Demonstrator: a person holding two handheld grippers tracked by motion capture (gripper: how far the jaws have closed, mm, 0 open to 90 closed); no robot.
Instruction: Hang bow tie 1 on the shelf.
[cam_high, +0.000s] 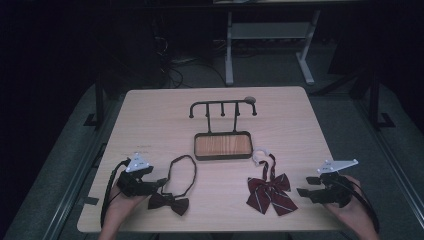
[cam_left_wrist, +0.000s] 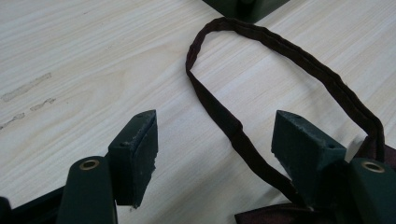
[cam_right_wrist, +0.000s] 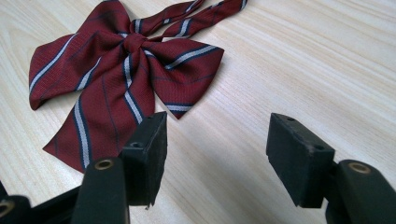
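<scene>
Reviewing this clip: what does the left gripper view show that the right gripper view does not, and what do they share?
Left gripper view alone: the dark bow tie's strap loop running between the open jaws of the left hand-held gripper, and a corner of the stand base. Right gripper view alone: the striped red bow tie ahead of the right hand-held gripper. Both share the light wooden table and open, empty jaws.

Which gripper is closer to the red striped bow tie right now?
Right. The right gripper sits open just to the side of the red striped bow tie, not touching; the left gripper is across the table by the dark brown bow tie.
</scene>
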